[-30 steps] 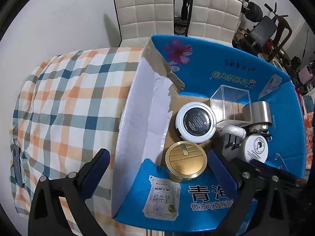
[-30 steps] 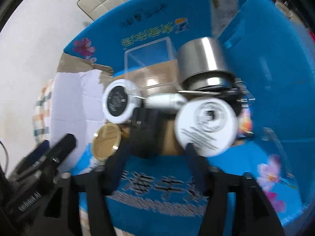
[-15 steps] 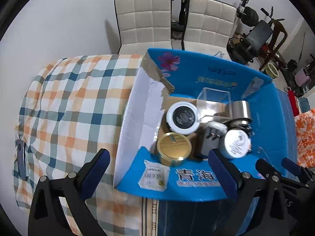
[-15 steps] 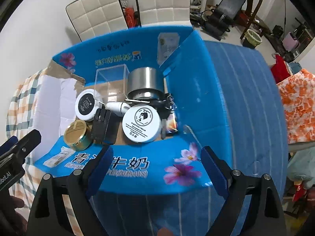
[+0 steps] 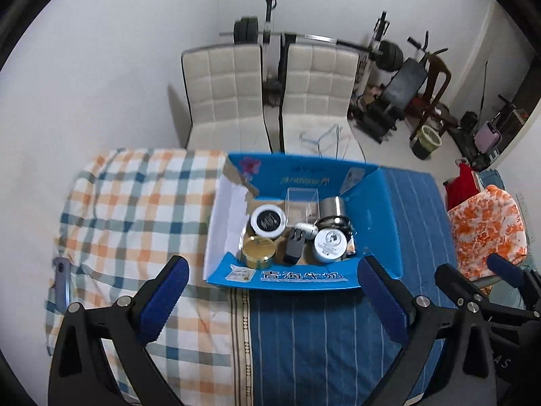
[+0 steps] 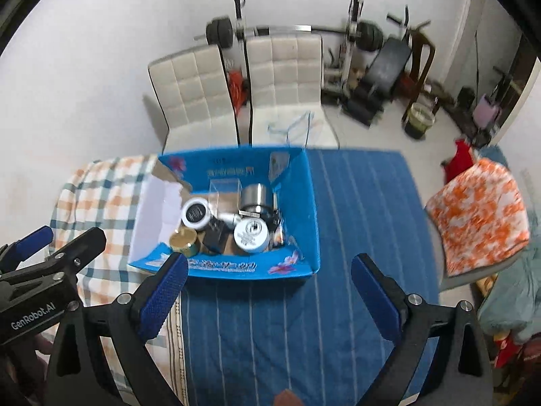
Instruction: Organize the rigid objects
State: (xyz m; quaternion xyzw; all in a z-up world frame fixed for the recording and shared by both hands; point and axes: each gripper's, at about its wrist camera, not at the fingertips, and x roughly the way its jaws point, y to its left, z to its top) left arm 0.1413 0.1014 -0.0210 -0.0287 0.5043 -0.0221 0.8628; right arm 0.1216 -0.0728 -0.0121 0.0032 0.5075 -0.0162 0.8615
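From the left wrist, the left gripper (image 5: 272,291) is spread wide and empty, above the blue box (image 5: 389,209) (jars inside).

From the right wrist, the right gripper (image 6: 268,287) has just been opening, nothing between its jaws.

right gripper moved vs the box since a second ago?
Yes. The right gripper has pulled up and back: the blue box, which filled its view, now sits small ahead of the fingers. Its jaws have just been opening, empty.
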